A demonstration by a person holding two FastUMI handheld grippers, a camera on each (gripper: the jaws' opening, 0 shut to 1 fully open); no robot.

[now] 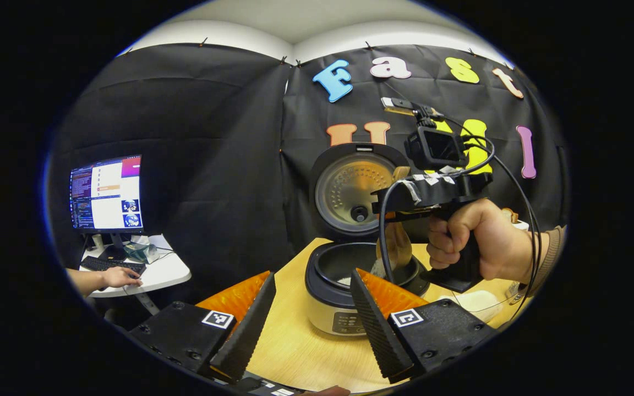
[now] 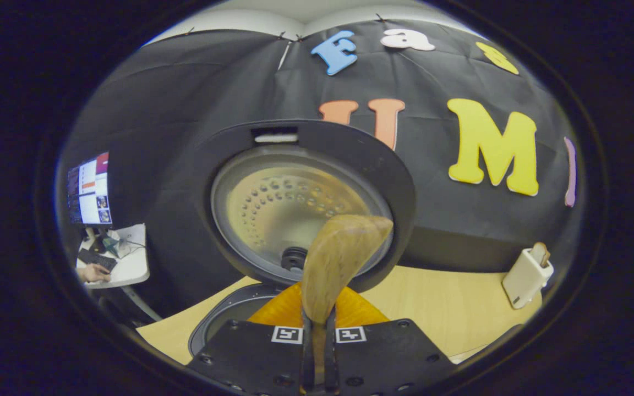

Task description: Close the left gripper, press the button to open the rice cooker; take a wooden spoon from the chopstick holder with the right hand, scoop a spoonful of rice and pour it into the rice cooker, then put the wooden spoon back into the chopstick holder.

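Both jaws of the right gripper (image 2: 317, 352) pinch the wooden spoon (image 2: 339, 258) above the open rice cooker (image 1: 344, 275); left gripper (image 1: 311, 313) spread.

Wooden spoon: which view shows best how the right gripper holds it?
The right gripper view: the wooden spoon stands up close, its handle pinched between the right gripper fingers before the rice cooker's open lid. The left gripper view shows the spoon farther off, hanging over the pot, partly hidden.
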